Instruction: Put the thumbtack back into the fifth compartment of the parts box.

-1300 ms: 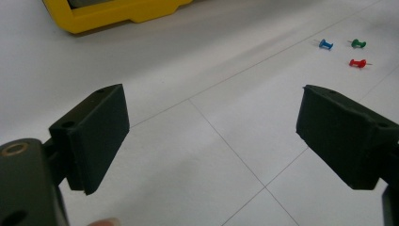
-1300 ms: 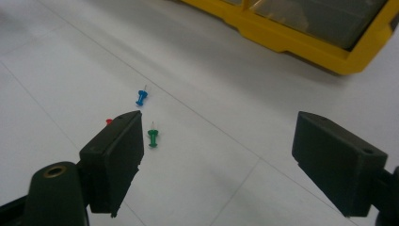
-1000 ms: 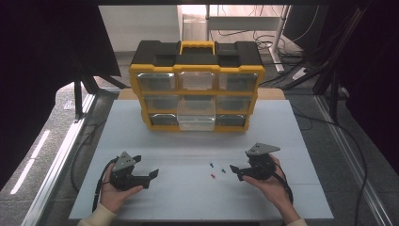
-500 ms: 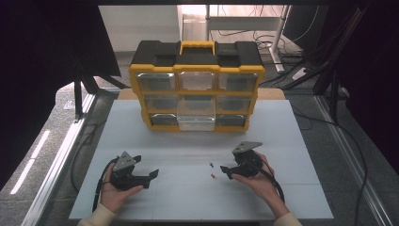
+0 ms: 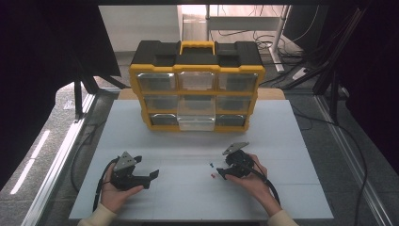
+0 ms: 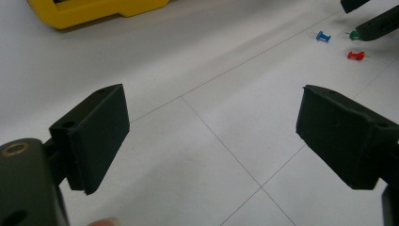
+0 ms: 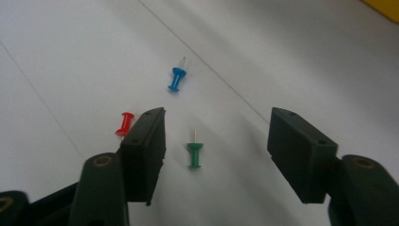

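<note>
Three push pins lie on the white table (image 5: 282, 141): a blue pin (image 7: 175, 79), a green pin (image 7: 194, 154) and a red pin (image 7: 124, 124). My right gripper (image 7: 217, 117) is low over them. Its jaws have just been closing and stand apart around the green pin, which lies flat nearer the left jaw with no pad touching it. The red pin sits just outside that jaw. From above, the right gripper (image 5: 221, 173) points left at the blue pin (image 5: 212, 165) and red pin (image 5: 212, 175). My left gripper (image 6: 211, 101) rests open and empty at the front left (image 5: 151, 175).
A yellow and black drawer organiser (image 5: 197, 89) stands at the back of the table, its bottom middle drawer (image 5: 196, 123) pulled out a little. Bare table surface lies between the two grippers and in front of the organiser. Cables trail from both grippers.
My right gripper has moved left and slightly down to the pins, and its jaws have narrowed. The left gripper has stayed where it was.
</note>
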`<action>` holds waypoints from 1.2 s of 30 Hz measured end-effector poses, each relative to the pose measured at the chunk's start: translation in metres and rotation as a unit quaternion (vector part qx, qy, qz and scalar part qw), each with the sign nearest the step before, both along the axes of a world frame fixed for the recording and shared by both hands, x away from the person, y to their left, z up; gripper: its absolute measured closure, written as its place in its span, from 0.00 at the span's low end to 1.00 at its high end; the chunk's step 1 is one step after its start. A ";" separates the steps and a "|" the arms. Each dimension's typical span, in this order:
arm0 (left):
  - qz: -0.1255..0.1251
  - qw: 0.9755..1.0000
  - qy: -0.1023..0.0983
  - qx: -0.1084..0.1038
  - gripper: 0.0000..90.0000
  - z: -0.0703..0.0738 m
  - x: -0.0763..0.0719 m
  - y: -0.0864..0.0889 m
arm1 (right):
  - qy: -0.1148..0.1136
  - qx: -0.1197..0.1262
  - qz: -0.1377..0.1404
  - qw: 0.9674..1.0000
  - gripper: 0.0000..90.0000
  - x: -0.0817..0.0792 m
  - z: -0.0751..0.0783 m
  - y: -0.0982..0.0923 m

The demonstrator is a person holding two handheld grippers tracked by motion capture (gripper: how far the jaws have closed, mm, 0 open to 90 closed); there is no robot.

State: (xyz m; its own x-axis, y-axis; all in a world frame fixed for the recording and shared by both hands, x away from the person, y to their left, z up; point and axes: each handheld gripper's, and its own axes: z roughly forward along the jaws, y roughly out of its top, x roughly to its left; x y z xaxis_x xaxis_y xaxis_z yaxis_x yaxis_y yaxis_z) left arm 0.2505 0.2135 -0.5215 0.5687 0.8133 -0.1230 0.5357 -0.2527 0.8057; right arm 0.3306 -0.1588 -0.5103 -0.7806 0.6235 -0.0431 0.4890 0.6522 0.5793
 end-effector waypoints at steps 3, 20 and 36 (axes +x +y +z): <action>0.002 1.000 0.000 0.000 0.11 0.000 0.000 0.001 | 0.010 -0.006 0.005 1.000 0.53 -0.001 -0.001 0.002; 0.003 1.000 -0.002 0.000 0.12 0.000 0.000 0.002 | 0.038 -0.017 -0.003 0.999 0.92 -0.004 -0.001 0.008; 0.006 1.000 -0.002 0.001 0.12 -0.001 0.000 0.004 | 0.035 0.050 -0.025 0.998 0.92 0.000 0.009 -0.008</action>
State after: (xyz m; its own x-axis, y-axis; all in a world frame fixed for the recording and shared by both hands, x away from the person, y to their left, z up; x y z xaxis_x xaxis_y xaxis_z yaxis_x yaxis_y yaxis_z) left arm 0.2507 0.2176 -0.5222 0.5589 0.8206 -0.1193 0.5353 -0.2473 0.8076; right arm 0.3308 -0.1673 -0.5017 -0.7468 0.6608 0.0750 0.5615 0.5660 0.6036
